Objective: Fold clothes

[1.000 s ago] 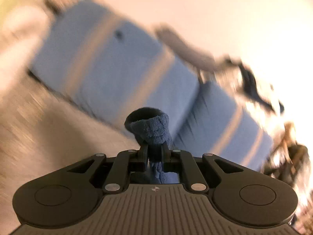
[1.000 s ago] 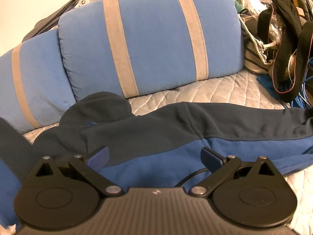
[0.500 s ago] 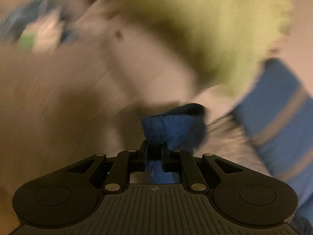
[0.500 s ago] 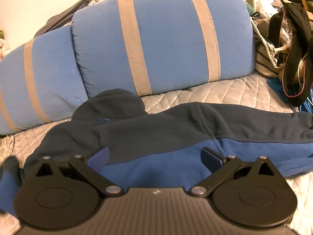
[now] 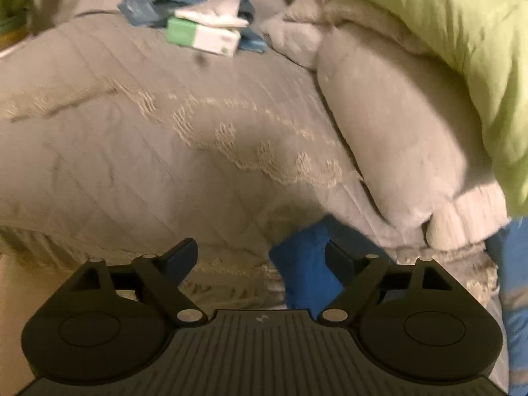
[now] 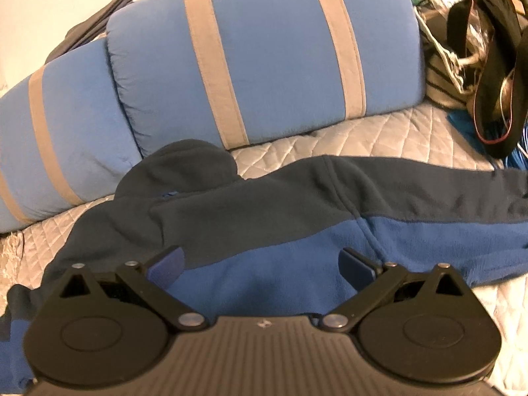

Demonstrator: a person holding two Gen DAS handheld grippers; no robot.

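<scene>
Fuzzy matt fleece jacket (image 6: 264, 217); quilted cloth bedspread (image 6: 379, 138), matt plastic gripper (image 6: 260, 264)

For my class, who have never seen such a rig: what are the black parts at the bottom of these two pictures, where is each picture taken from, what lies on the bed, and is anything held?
Each black shape is a hand-held two-finger gripper; a person carries one in each hand, with a camera on each looking along its fingers. The left gripper has its jaws opening; a blue sleeve lies between them, not pinched. Ahead are a quilt, a box and a green blanket. The right gripper is open over a blue fleece jacket spread out on the bed, before two striped pillows. Nothing is held.
</scene>
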